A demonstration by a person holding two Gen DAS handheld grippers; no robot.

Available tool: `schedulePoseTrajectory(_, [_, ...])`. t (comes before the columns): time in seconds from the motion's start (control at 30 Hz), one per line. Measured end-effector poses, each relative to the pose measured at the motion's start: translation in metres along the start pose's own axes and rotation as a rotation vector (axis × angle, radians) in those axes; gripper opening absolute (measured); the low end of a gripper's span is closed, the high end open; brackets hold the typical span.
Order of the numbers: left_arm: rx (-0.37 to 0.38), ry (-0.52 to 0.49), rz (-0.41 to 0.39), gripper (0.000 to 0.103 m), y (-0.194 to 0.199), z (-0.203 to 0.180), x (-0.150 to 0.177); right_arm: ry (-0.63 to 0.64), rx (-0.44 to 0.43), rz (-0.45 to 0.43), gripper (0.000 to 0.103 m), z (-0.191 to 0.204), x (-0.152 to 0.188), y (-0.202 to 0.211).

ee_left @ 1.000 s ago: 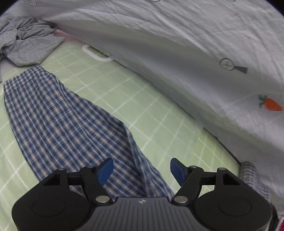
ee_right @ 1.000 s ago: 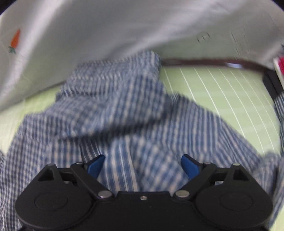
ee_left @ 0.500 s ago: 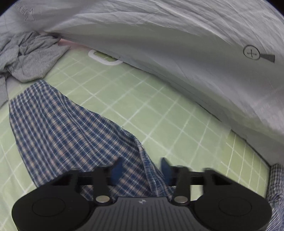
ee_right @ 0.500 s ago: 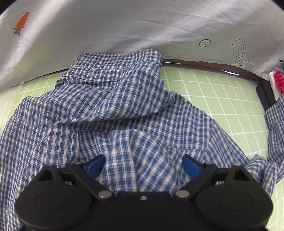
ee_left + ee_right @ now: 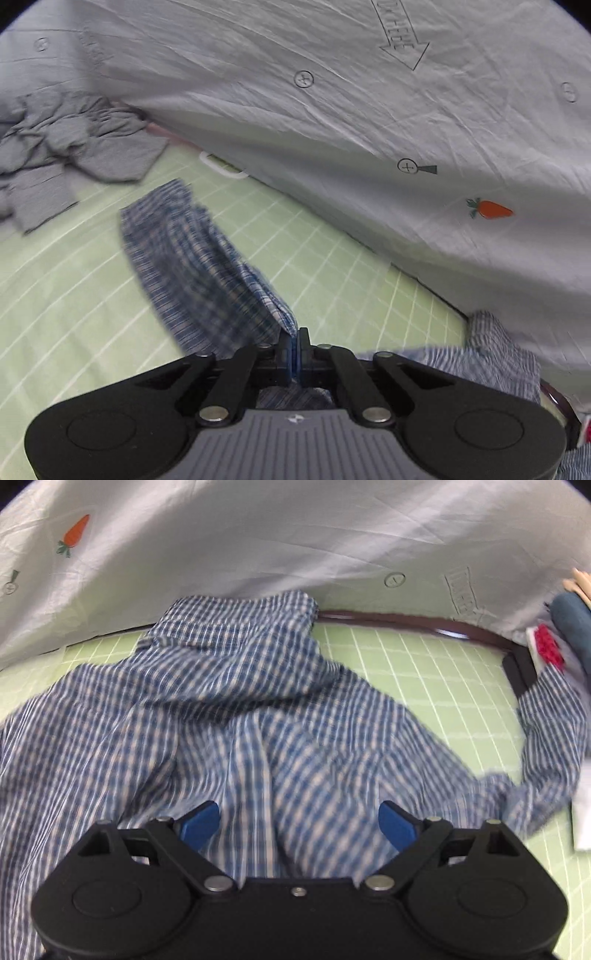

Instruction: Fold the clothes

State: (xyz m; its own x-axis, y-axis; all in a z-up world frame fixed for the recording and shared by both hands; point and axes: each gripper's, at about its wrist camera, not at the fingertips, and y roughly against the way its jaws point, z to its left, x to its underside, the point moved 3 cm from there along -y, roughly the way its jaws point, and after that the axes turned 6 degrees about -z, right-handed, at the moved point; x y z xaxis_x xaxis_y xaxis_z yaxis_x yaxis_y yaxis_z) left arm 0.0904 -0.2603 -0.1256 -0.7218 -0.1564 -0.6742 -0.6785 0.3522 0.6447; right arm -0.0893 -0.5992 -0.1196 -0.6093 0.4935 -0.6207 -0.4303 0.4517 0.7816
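Note:
A blue plaid shirt [image 5: 258, 709] lies rumpled on the green grid mat [image 5: 424, 672], its collar toward the far backdrop. Its long sleeve [image 5: 192, 258] stretches across the mat in the left wrist view and rises off the surface toward me. My left gripper [image 5: 294, 347] is shut on the edge of that sleeve, the fabric pinched between the blue pads. My right gripper [image 5: 297, 821] hovers open over the shirt's body, blue fingertips [image 5: 199, 821] spread wide with cloth below them.
A crumpled grey garment [image 5: 70, 151] lies at the mat's far left. A pale printed sheet [image 5: 369, 110] hangs as a backdrop behind the mat. A dark rim [image 5: 424, 622] bounds the mat, with a red-and-white item [image 5: 546, 650] and a denim-blue object [image 5: 574, 624] at the right.
My left gripper went from open to shut on the sleeve's edge and lifted it, bunching the sleeve. The right gripper stayed open over the shirt, shifting slightly.

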Motion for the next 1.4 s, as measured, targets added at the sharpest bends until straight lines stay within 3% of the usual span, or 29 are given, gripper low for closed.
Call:
schedulePoseTrajectory(0.13, [-0.015, 0.044, 0.068, 0.003, 0.045, 0.036, 0.053, 0.006, -0.025, 0.024, 0.094, 0.002, 0.034, 0.018])
schedulePoseTrajectory(0.2, [-0.044, 0.071, 0.141, 0.005, 0.054, 0.056, 0.086, 0.014, -0.042, 0.044, 0.094, 0.003, 0.052, 0.024])
schedulePoseTrajectory(0.3, [-0.047, 0.097, 0.162, 0.015, 0.062, 0.066, 0.098, 0.019, -0.062, 0.095, 0.094, 0.003, 0.081, 0.025])
schedulePoseTrajectory(0.43, [-0.05, 0.132, 0.189, 0.018, 0.072, 0.079, 0.114, 0.004, -0.079, 0.167, 0.094, 0.002, 0.112, 0.02])
schedulePoseTrajectory(0.5, [-0.052, 0.149, 0.203, 0.03, 0.078, 0.086, 0.122, -0.002, -0.087, 0.183, 0.099, 0.002, 0.121, 0.02])
schedulePoseTrajectory(0.57, [-0.053, 0.167, 0.216, 0.033, 0.083, 0.092, 0.131, 0.002, -0.088, 0.183, 0.1, 0.004, 0.125, 0.022])
schedulePoseTrajectory(0.77, [-0.132, 0.184, 0.165, 0.046, 0.097, 0.136, 0.112, -0.015, -0.075, 0.169, 0.103, 0.02, 0.133, 0.028])
schedulePoseTrajectory(0.93, [-0.163, 0.148, 0.147, 0.058, 0.081, 0.178, 0.082, -0.038, -0.054, 0.152, 0.103, 0.037, 0.14, 0.034])
schedulePoseTrajectory(1.2, [-0.147, -0.091, 0.168, 0.073, 0.024, 0.201, 0.029, -0.142, 0.022, 0.107, 0.103, 0.062, 0.151, 0.044])
schedulePoseTrajectory(1.4, [-0.152, -0.248, 0.213, 0.082, -0.01, 0.202, 0.017, -0.256, 0.11, 0.086, 0.103, 0.075, 0.156, 0.048])
